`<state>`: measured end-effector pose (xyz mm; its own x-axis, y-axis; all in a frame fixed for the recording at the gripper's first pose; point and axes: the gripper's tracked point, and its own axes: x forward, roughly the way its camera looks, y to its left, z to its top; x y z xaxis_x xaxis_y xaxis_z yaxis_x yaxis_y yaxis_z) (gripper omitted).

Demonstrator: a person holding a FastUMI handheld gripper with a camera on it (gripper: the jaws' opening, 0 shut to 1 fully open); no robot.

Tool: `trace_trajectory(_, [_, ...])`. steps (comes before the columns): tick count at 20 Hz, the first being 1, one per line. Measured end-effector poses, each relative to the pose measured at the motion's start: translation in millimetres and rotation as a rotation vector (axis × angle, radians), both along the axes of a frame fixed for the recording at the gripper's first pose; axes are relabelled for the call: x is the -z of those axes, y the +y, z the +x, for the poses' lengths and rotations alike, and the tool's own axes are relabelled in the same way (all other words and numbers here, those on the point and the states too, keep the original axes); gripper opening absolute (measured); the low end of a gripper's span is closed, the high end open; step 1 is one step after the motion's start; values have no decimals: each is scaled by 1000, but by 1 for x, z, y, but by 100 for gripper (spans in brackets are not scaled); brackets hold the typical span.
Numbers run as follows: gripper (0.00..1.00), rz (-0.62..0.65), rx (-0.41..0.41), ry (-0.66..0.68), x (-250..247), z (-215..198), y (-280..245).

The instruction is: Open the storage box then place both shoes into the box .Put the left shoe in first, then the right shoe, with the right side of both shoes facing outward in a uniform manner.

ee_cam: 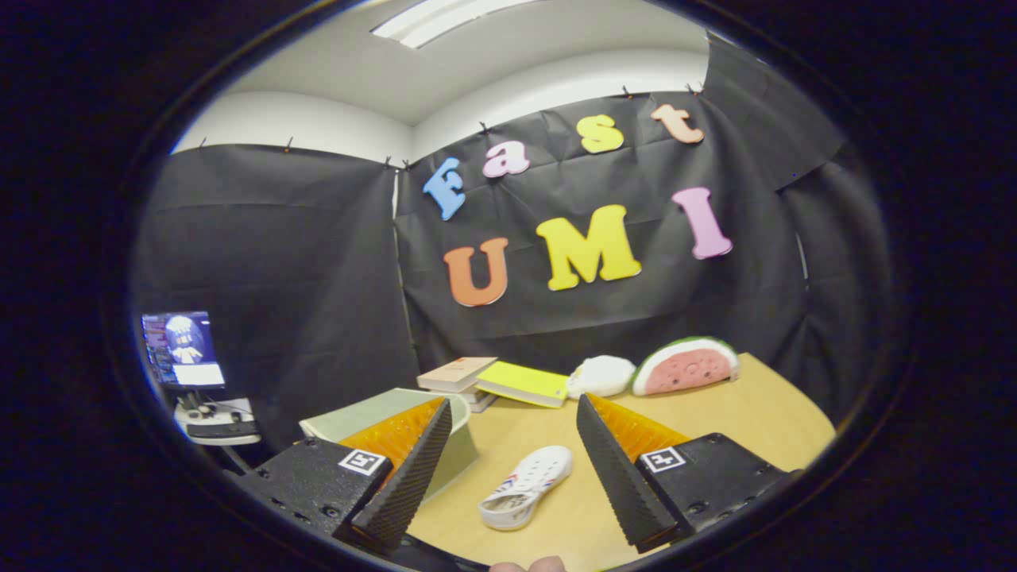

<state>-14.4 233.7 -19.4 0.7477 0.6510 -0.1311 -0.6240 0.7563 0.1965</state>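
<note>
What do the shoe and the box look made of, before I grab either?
Shoe: seemingly moulded foam or rubber, matt white, with perforated top and no laces; it lies between the open claw's fingers. Box: probably plastic, smooth pale green, with flat lid and rounded edges; hard to confirm, since a finger partly covers it.

Ridged gripper [512, 445] fingers, square coded tags

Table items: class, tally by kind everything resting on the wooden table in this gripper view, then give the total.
Shoe, between the open gripper's fingers: 1
Storage box, beside the shoe: 1
Books, beyond the fingers: 3
Soft toys, a watermelon slice and a white plush: 2
Total: 7
</note>
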Motion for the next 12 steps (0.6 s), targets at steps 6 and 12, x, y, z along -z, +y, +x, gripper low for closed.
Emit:
trace_trajectory(6, [100, 55, -287, 271, 55, -7, 91])
trace_trajectory(12, [100, 186, -401, 569, 90, 1, 137])
